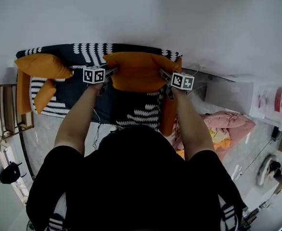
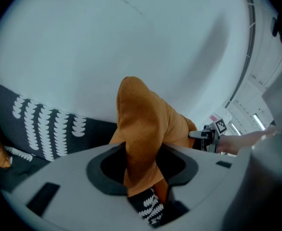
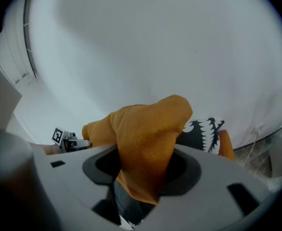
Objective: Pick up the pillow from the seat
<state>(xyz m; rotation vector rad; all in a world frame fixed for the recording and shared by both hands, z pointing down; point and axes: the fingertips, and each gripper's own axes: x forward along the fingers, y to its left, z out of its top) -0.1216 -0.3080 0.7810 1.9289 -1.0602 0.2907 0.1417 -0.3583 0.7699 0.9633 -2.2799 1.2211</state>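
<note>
One pillow [image 1: 138, 71]: orange; I am holding it by its two side edges over the back part of the sofa seat [image 1: 83, 95], in front of a white wall. I cannot tell whether its underside is touching the cover.
Left gripper [image 1: 109, 73]: it is clamping the pillow's left edge. In the left gripper view a fold of orange cloth is running up between the closed jaws.
Right gripper [image 1: 164, 74]: it is pinching the pillow's right edge in the same way, with its jaws closed on bunched orange fabric.
Seat cover [image 1: 146, 114]: dark with white scalloped patterns; it is showing under the pillow in both gripper views.
Other cushions: a large orange cushion [image 1: 42, 65] is sitting at the sofa's left end, and a smaller orange cushion [image 1: 44, 94] is leaning just beside it.
Floor: a pink cloth heap [image 1: 227, 121] is lying to the right of the sofa, and a black bag [image 1: 9, 173] is lying well apart at the left.
</note>
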